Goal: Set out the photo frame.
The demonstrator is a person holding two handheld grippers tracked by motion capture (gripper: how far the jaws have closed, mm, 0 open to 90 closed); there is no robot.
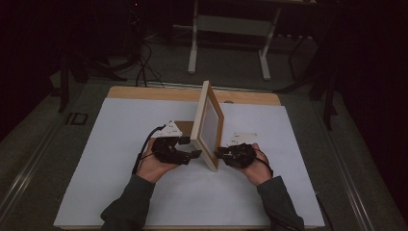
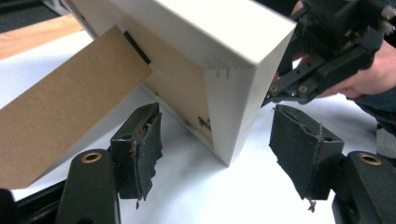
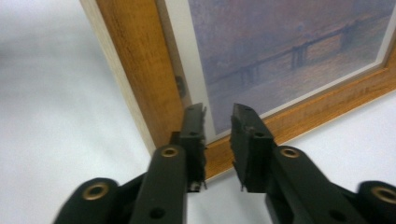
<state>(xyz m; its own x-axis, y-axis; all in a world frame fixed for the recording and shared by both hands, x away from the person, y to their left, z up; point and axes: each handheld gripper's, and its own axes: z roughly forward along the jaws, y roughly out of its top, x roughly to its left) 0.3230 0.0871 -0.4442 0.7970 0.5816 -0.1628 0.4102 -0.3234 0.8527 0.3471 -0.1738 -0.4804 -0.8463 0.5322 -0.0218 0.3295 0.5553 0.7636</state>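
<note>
Tabletop (image 1: 120, 192), white sheet over wood, is carrying 1 thing: a wooden picture frame (image 1: 208, 126) standing on edge near the middle, between both hands.

Frame is standing upright on its lower edge, leaning slightly. Its long axis is running from the near corner away toward the far side of the tabletop; the picture face is pointing toward the person's right, the back toward the left. A brown easel stand (image 2: 65, 126) is swinging out from the back panel (seen from the left gripper view), its far end hidden behind the jaw.

Left gripper (image 2: 224, 154) is sitting wide, jaws straddling the frame's near corner without touching it. Right gripper (image 3: 218, 144) is sitting narrow at the picture side, jaws a small gap apart just in front of the lower rail; whether a tip is touching the wood, I cannot tell. Neither is clamping anything.

Judgement: step in hand looks like propping the frame on its stand. To do it well, steady the near corner with 1 gripper while the other eases the stand outward, keeping the lower edge planted so the frame is not tipping toward the picture side.
</note>
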